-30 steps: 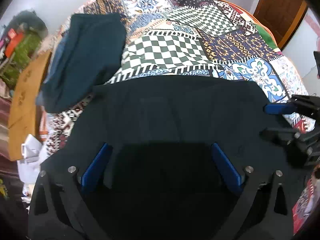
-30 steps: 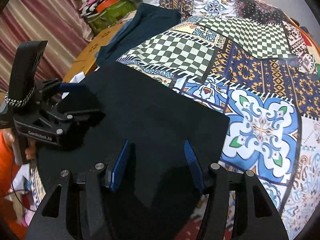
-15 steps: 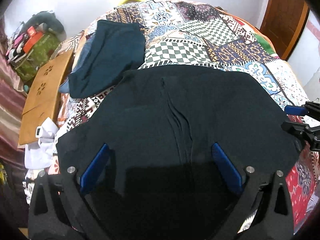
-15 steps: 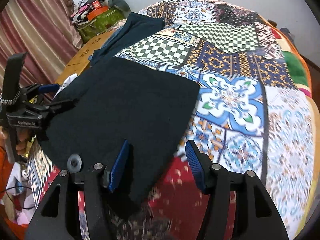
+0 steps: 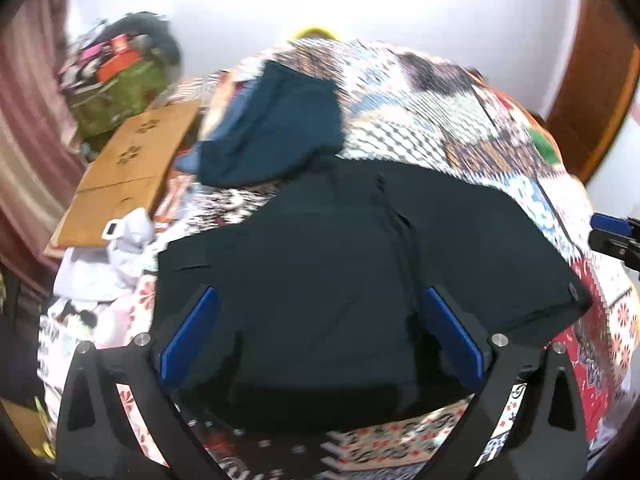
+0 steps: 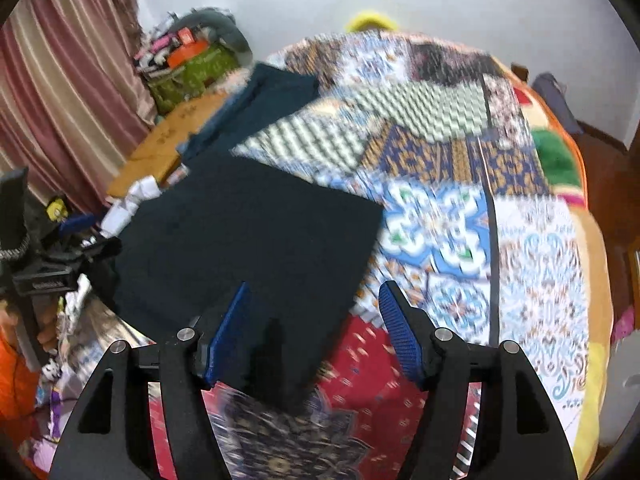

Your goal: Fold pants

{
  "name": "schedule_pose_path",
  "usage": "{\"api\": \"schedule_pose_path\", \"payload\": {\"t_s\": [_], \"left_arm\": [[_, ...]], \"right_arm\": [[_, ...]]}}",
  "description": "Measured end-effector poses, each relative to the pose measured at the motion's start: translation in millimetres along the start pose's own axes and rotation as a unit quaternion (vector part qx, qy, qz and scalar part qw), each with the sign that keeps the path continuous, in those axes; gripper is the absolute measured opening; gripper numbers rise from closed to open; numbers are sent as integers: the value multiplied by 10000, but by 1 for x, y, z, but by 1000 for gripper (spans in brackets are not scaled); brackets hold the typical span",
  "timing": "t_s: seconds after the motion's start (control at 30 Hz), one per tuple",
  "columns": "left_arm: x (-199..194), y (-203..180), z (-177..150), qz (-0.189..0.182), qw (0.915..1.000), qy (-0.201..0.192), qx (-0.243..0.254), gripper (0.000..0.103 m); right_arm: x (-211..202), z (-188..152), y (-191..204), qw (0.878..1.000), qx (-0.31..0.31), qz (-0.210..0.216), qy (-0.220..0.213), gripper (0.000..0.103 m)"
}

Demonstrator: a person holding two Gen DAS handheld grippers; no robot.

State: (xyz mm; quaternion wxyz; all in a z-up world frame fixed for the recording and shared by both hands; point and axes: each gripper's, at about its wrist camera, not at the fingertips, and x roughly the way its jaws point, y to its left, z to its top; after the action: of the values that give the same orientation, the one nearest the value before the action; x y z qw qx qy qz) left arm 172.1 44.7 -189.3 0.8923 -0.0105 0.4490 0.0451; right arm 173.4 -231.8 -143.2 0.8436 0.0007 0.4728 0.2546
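Left wrist view: the left gripper (image 5: 316,332) hangs above the bed with its blue pads spread wide and nothing between them. Under it the pants (image 5: 360,264), black and already folded to a broad slab, lie flat on the patterned quilt (image 5: 460,120); a lengthwise wrinkle runs down the middle, and a teal garment (image 5: 276,128) sits just beyond the far edge. The tip of the right gripper (image 5: 612,236) shows at the frame's right edge, off the cloth. Right wrist view: the right gripper (image 6: 316,328) is spread too, its jaws having just been opening, with nothing pinched; the pants (image 6: 248,236) reach under its left pad, their near corner on the red patch. The left gripper (image 6: 60,256) hovers at the pants' far side. The cloth looks soft, light and limp, likely to sag and slide on itself, so I would pinch through all layers at two corners of one edge.
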Motion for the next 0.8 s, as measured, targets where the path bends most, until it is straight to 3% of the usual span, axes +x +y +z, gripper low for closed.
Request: {"api": "schedule_pose_path", "payload": {"t_s": [0.2, 0.43, 0.53, 0.7, 0.8], "left_arm": [[-20, 56, -14, -36, 9972, -93, -745, 103], [-5, 120, -48, -254, 9814, 441, -1853, 103], [8, 139, -68, -537, 9688, 727, -2308, 103], [32, 156, -96, -1374, 9338, 1210, -3076, 103], [40, 156, -100, -1604, 9246, 1270, -3214, 103]], "right_arm": [[-11, 20, 43, 9982, -328, 211, -460, 66], [20, 30, 98, 9942, -859, 602, -251, 66], [44, 27, 115, 9926, -958, 741, -31, 66], [73, 13, 124, 9895, -789, 1099, 505, 66], [82, 4, 131, 9886, -887, 1074, 580, 69]]}}
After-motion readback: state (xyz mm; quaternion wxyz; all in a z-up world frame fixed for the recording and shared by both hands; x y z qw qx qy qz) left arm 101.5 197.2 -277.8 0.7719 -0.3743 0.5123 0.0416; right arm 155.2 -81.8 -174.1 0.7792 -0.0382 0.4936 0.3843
